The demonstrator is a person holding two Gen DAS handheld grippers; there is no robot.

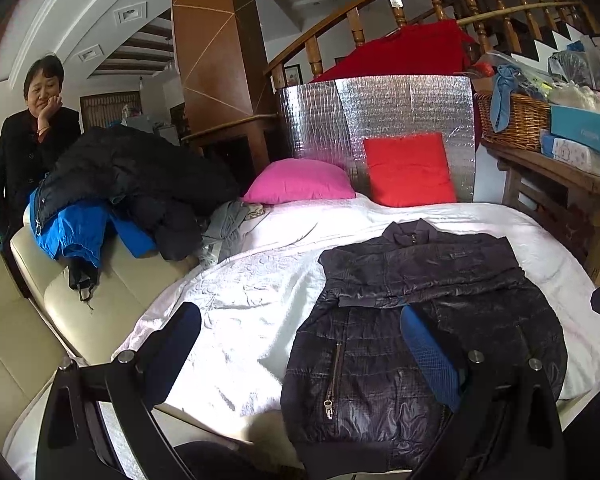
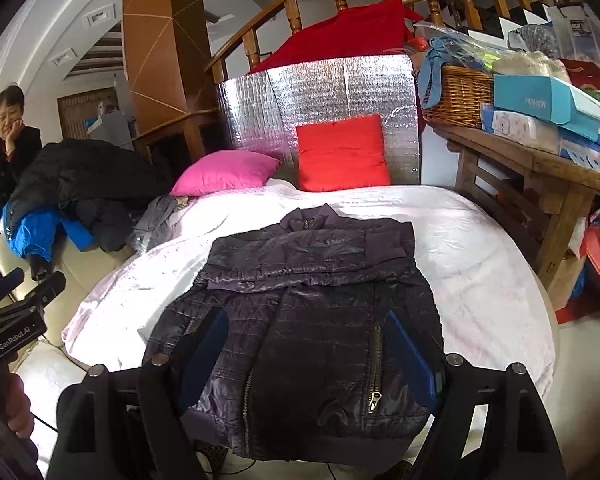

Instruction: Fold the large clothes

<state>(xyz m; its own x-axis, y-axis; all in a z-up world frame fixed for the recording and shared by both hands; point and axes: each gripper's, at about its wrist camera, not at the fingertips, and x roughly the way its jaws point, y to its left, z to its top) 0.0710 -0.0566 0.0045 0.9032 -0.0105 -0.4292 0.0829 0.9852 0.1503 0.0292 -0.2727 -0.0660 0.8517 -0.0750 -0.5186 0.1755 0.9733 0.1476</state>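
A dark padded jacket (image 1: pixel 420 312) (image 2: pixel 312 300) lies face up on the white blanket (image 1: pixel 240 292) (image 2: pixel 480 248), collar away from me, zipped, both sleeves folded across its chest. My left gripper (image 1: pixel 300 320) hovers open near the jacket's lower left edge; one blue pad (image 1: pixel 428 344) is over the fabric, the other over the blanket. It also shows at the left edge of the right wrist view as the left gripper (image 2: pixel 24 284). My right gripper (image 2: pixel 308 328) is open above the jacket's lower half, with nothing gripped.
A heap of dark and blue clothes (image 1: pixel 112 200) lies on the cream sofa (image 1: pixel 40 320) at left. A pink pillow (image 1: pixel 300 182) and red pillow (image 1: pixel 410 170) lean on a silver panel (image 1: pixel 380 112). A wooden table (image 2: pixel 540 168) holds a wicker basket (image 2: pixel 456 96). A person (image 1: pixel 28 136) stands far left.
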